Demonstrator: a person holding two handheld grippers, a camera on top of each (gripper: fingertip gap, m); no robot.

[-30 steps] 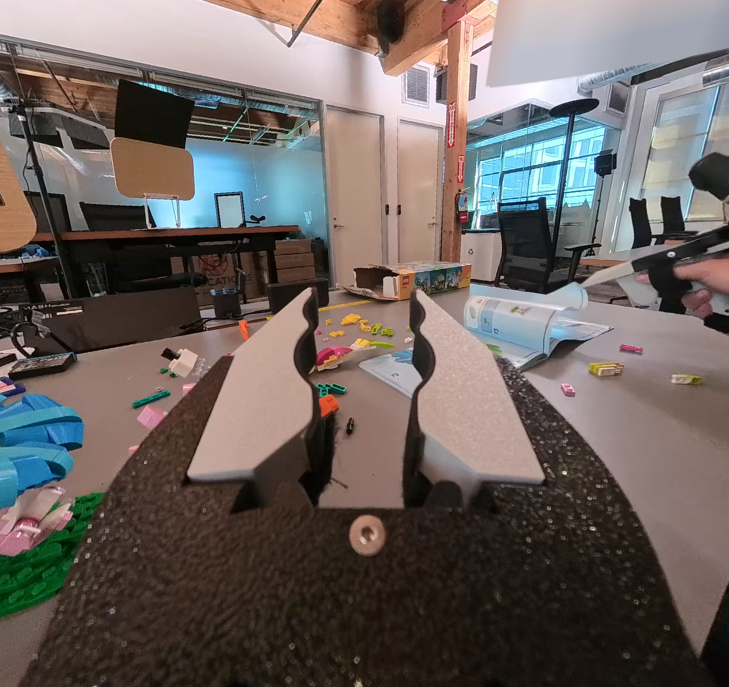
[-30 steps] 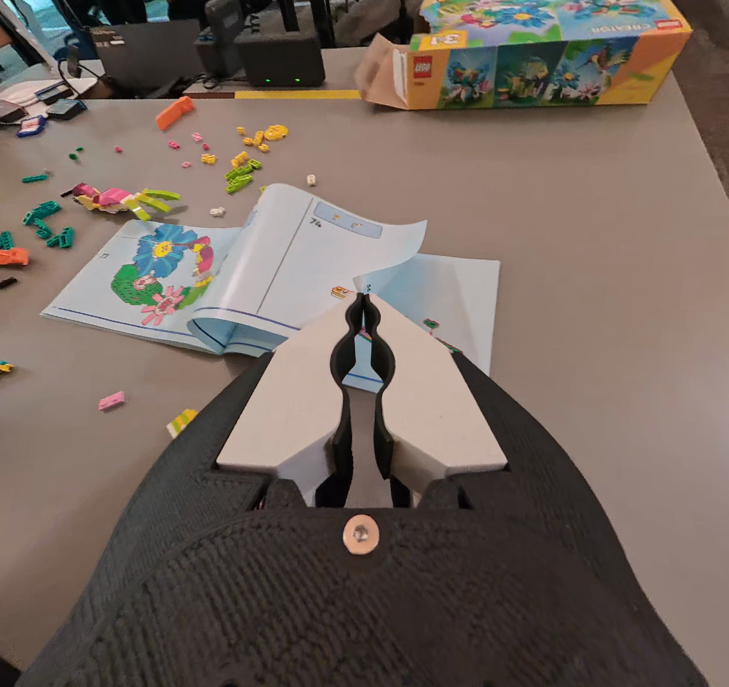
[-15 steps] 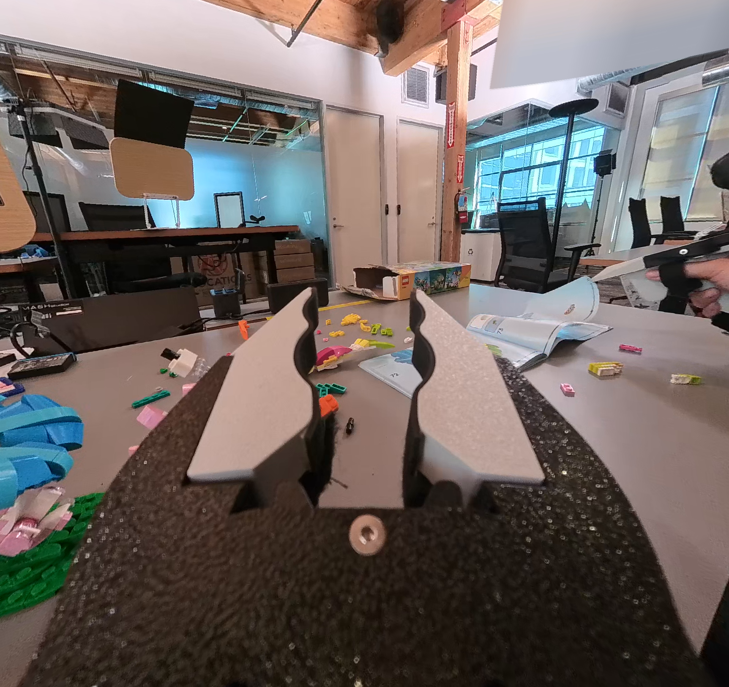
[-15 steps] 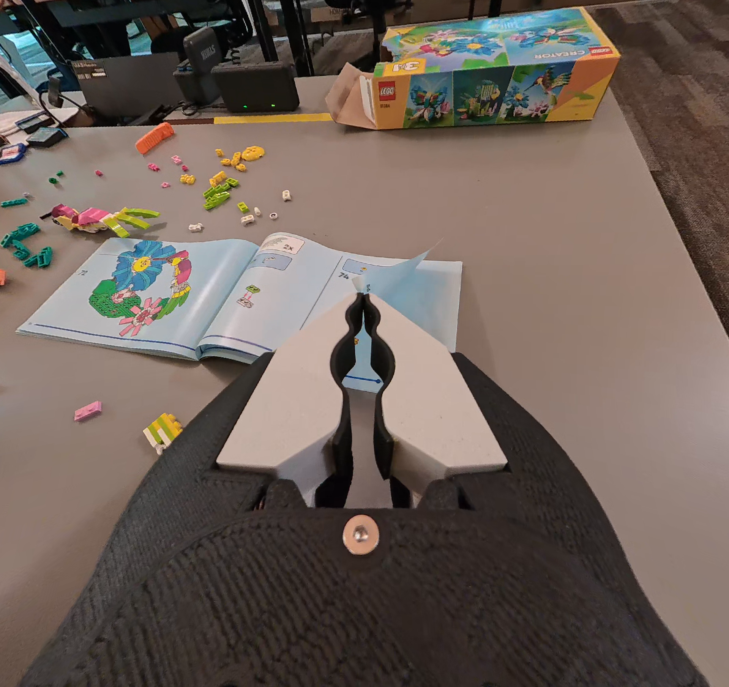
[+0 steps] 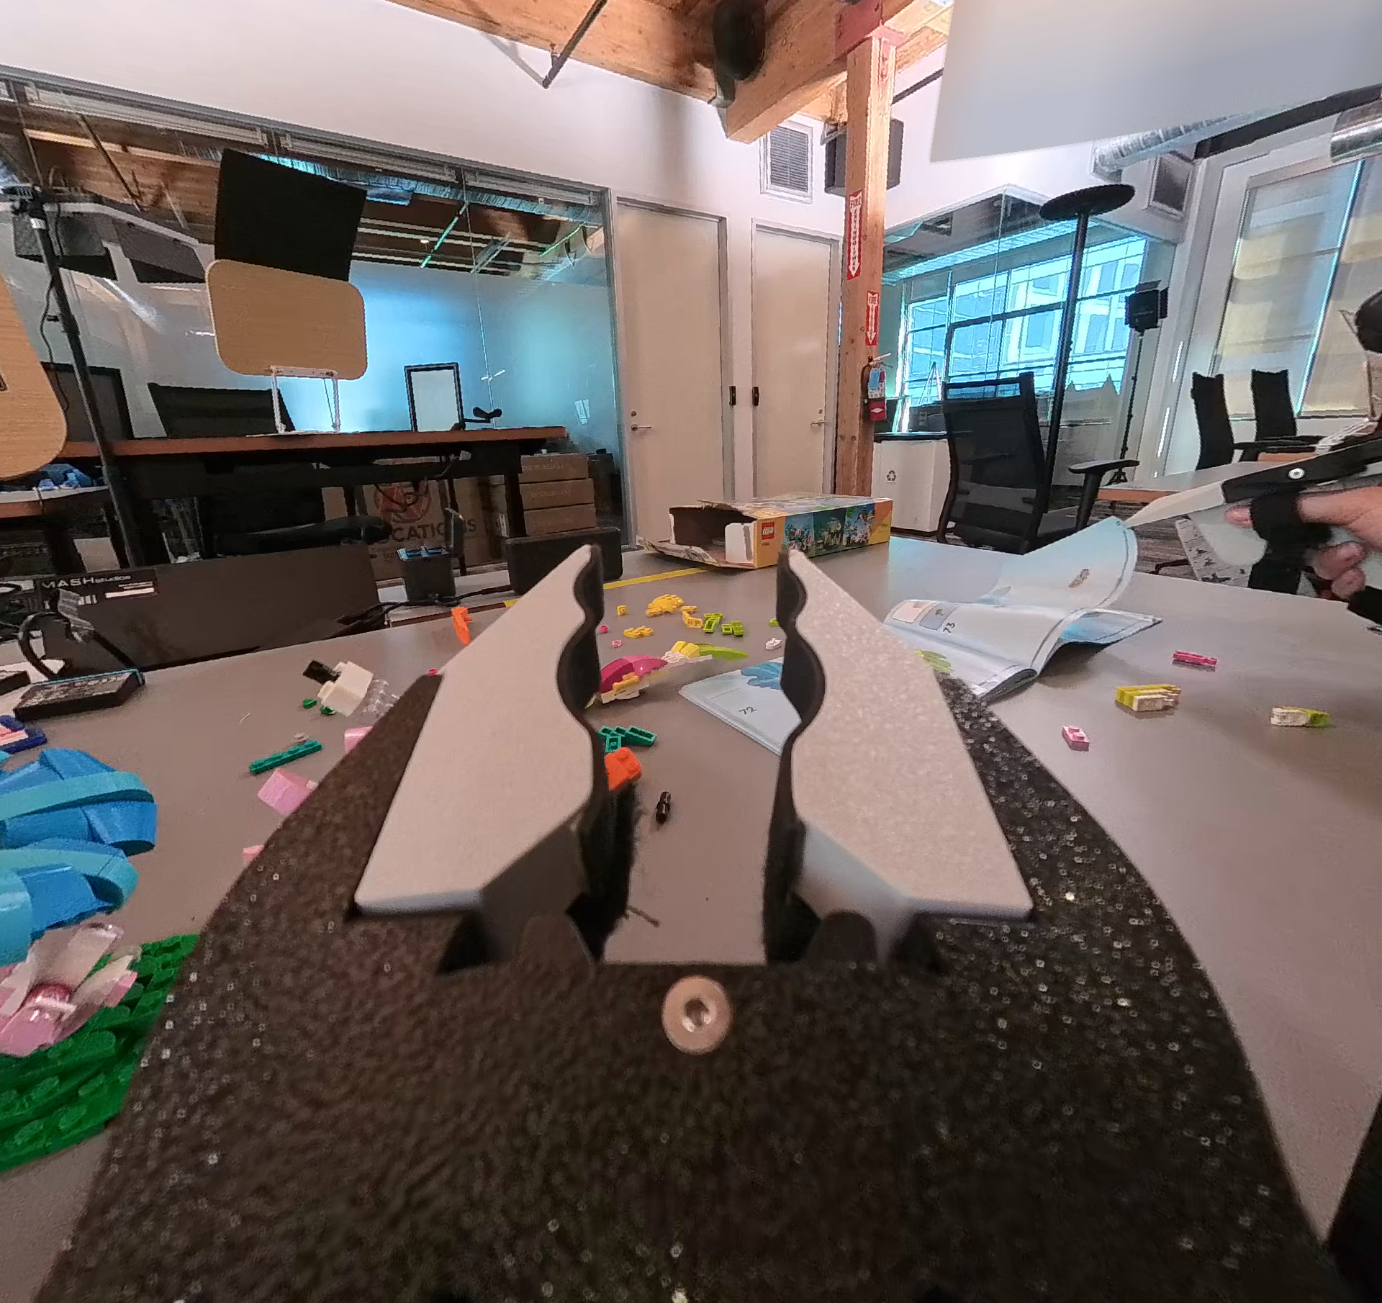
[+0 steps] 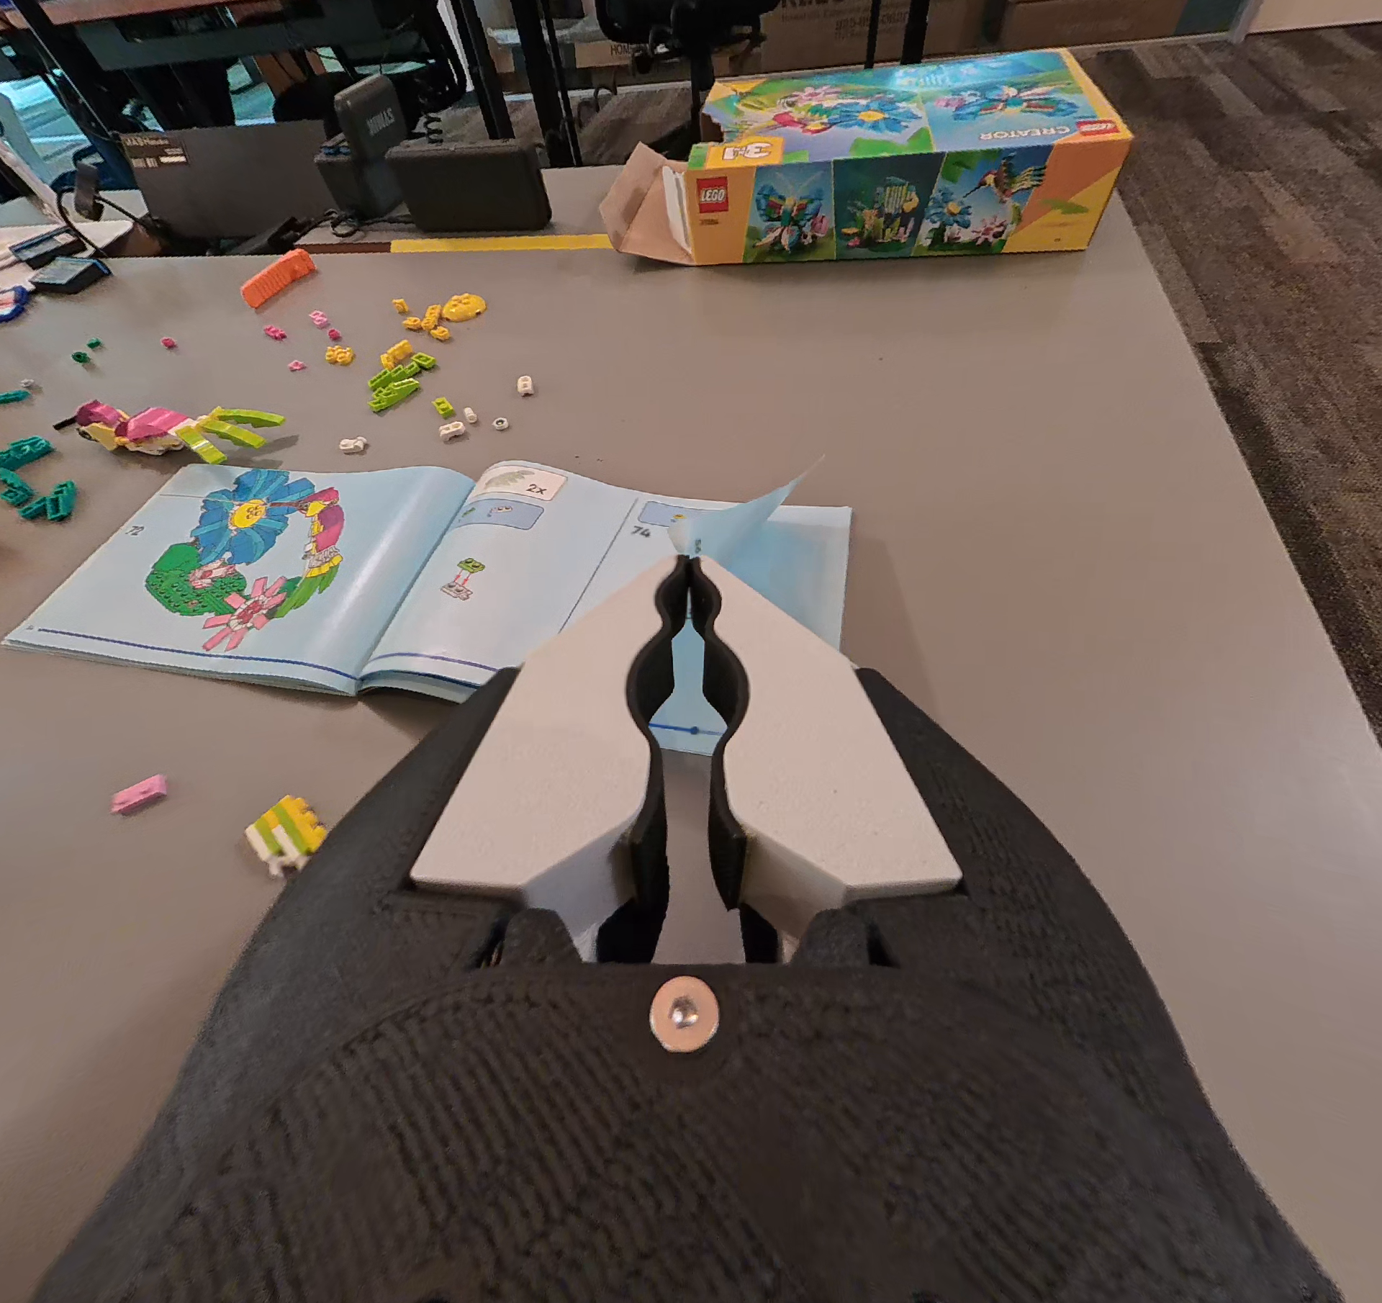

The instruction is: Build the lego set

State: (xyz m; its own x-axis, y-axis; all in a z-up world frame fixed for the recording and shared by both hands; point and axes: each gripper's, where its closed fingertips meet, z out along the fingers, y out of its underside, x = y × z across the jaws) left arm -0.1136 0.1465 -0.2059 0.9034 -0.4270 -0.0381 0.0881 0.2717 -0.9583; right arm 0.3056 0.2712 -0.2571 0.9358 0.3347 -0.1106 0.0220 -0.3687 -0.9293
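My right gripper (image 6: 689, 561) is shut on the corner of a light blue page (image 6: 740, 519) of the open instruction booklet (image 6: 314, 579) and holds that page lifted off the right side. The same gripper shows far right in the left wrist view (image 5: 1144, 515), pinching the raised page (image 5: 1077, 579). My left gripper (image 5: 688, 579) is open and empty, low over the grey table (image 5: 1196, 803). A blue, pink and green flower build (image 5: 52, 930) lies at its left. A pink and lime bird-like build (image 6: 164, 429) lies beyond the booklet.
The set's box (image 6: 882, 168) lies open at the table's far edge. Loose yellow and lime pieces (image 6: 404, 369), teal pieces (image 6: 34, 482), an orange piece (image 6: 278, 278), a pink plate (image 6: 138, 794) and a small lime-white stack (image 6: 288, 832) are scattered around. The table's right edge (image 6: 1271, 519) drops to carpet. Some 45 cm of space lies between my two pairs of fingers.
My right gripper has drawn back and to the right with the page, turning it from over the left pages onto the right side. The left gripper has not moved.
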